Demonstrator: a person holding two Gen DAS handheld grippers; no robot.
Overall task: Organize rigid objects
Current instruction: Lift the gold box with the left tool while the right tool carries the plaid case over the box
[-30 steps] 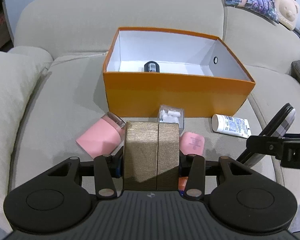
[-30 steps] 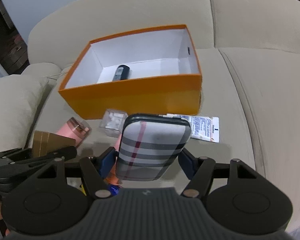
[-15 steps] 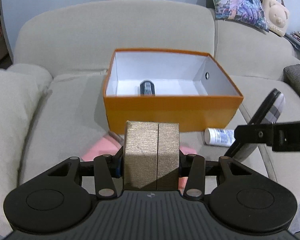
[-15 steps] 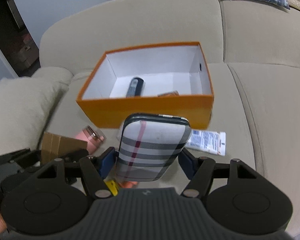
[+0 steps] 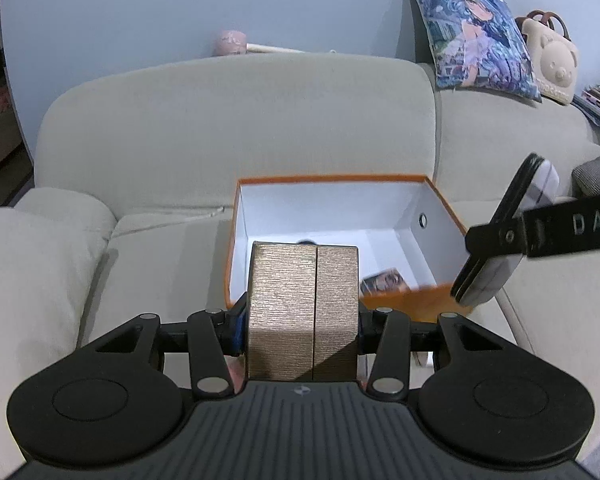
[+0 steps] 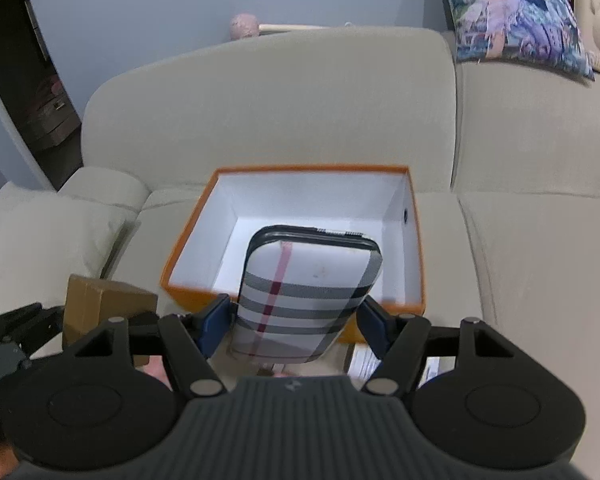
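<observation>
My left gripper [image 5: 300,320] is shut on a gold textured box [image 5: 302,304], held up in front of the open orange box [image 5: 416,304] on the sofa. My right gripper [image 6: 296,320] is shut on a plaid hard case [image 6: 304,296], white with grey and red stripes, lifted over the near edge of the orange box [image 6: 180,252]. From the left wrist view the plaid case [image 5: 516,232] hangs at the right, above the box's near right corner. Inside the box lies a small printed item [image 5: 384,280]; the gold box hides a dark object behind it.
The orange box sits on a beige sofa seat [image 5: 160,248] with a padded arm [image 5: 28,280] at the left. A printed cushion [image 5: 476,36] and a bear-shaped bag [image 5: 552,68] rest on the sofa back at the right. A white tube [image 6: 364,360] peeks out under the right gripper.
Both grippers have risen with their loads and now look down into the orange box. The pink items and the tube on the seat have dropped out of the left wrist view.
</observation>
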